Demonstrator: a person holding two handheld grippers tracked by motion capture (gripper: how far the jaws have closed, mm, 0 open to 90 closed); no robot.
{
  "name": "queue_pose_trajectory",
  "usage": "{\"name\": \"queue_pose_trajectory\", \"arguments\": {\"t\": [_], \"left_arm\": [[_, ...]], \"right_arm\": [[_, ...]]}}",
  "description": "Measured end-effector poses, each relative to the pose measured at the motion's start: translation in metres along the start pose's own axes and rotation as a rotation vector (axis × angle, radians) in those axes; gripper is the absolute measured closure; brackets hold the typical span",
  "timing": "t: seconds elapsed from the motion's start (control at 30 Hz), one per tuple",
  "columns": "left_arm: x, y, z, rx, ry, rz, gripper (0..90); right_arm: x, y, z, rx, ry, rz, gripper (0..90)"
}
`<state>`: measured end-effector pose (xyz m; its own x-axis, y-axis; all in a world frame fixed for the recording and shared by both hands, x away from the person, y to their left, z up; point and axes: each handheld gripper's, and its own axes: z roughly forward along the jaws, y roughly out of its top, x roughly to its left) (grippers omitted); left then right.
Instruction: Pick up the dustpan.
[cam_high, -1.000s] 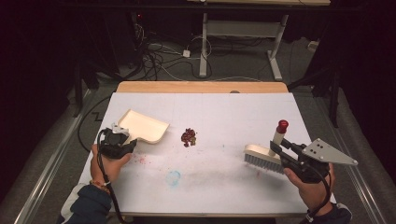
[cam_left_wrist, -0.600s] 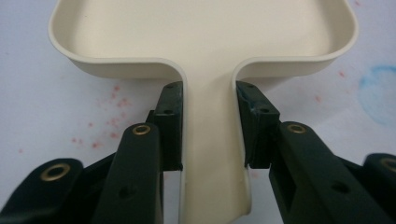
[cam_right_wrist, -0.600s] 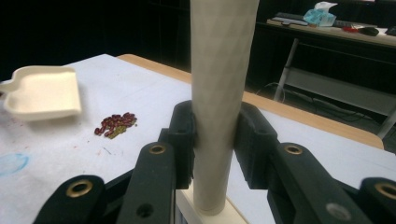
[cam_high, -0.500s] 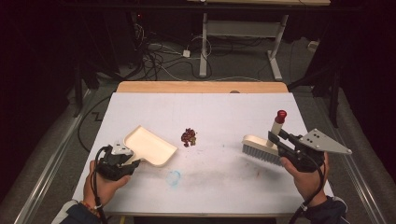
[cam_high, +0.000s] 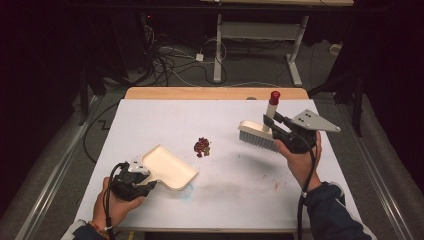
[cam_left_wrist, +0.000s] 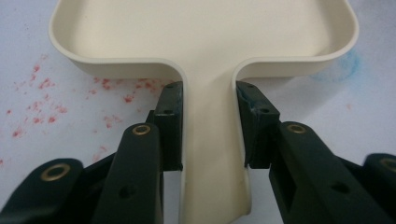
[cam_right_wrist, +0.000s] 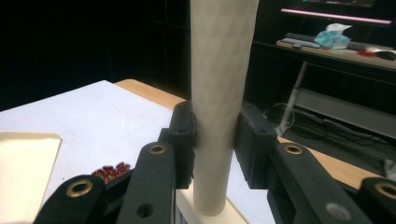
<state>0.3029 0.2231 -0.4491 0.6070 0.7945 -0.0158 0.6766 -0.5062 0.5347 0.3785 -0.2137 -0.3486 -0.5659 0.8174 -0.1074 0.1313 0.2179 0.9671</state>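
A small heap of dark red bits (cam_high: 202, 147) lies near the middle of the white table top (cam_high: 210, 117); the heap (cam_right_wrist: 110, 171) also appears low in the right gripper view. My left gripper (cam_high: 142, 175) is shut on the handle of a cream dustpan (cam_high: 169, 167), whose mouth faces the heap from the lower left. In the left gripper view the pads clamp the dustpan's (cam_left_wrist: 205, 42) handle from both sides. My right gripper (cam_high: 273, 129) is shut on the upright, red-capped handle of a hand brush (cam_high: 257, 134), right of the heap. That handle (cam_right_wrist: 218, 93) stands between the jaws.
Red specks (cam_left_wrist: 42, 102) and a blue smudge (cam_left_wrist: 348, 63) stain the table around the dustpan. A wooden strip (cam_high: 215, 93) runs along the far edge. Beyond it lie floor cables (cam_high: 170, 60) and a desk frame (cam_high: 260, 35). The near-middle table top carries a faint grey smear (cam_high: 225, 187).
The right gripper carried the brush up and away from me, toward the table's middle. The left gripper drew the dustpan toward the near edge and a little right.
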Motion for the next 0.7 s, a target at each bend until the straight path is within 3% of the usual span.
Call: {"name": "queue_pose_trajectory", "arguments": {"t": [0.2, 0.23, 0.27, 0.33, 0.37, 0.5, 0.7], "left_arm": [[0.0, 0.003, 0.006, 0.01, 0.001, 0.002, 64.3], [-0.001, 0.003, 0.007, 0.013, 0.002, 0.001, 64.3], [-0.001, 0.002, 0.009, 0.014, 0.003, 0.003, 64.3], [-0.001, 0.002, 0.009, 0.015, 0.004, -0.001, 64.3], [-0.001, 0.001, 0.01, 0.014, 0.004, -0.001, 64.3], [-0.002, 0.0, 0.01, 0.008, 0.01, 0.003, 64.3], [-0.002, 0.0, 0.01, 0.002, 0.012, 0.011, 64.2]], "right_arm": [[0.002, 0.008, 0.038, 0.022, 0.015, 0.0, 70.3], [0.002, 0.008, 0.038, 0.022, 0.015, 0.0, 70.3], [0.005, 0.006, 0.053, 0.032, 0.016, 0.01, 70.3], [0.006, 0.005, 0.059, 0.038, 0.015, 0.013, 70.4], [0.01, 0.002, 0.072, 0.055, 0.01, 0.007, 70.3], [0.015, 0.0, 0.087, 0.069, 0.0, 0.023, 70.3], [0.021, 0.002, 0.092, 0.063, -0.007, 0.012, 70.4]]}}
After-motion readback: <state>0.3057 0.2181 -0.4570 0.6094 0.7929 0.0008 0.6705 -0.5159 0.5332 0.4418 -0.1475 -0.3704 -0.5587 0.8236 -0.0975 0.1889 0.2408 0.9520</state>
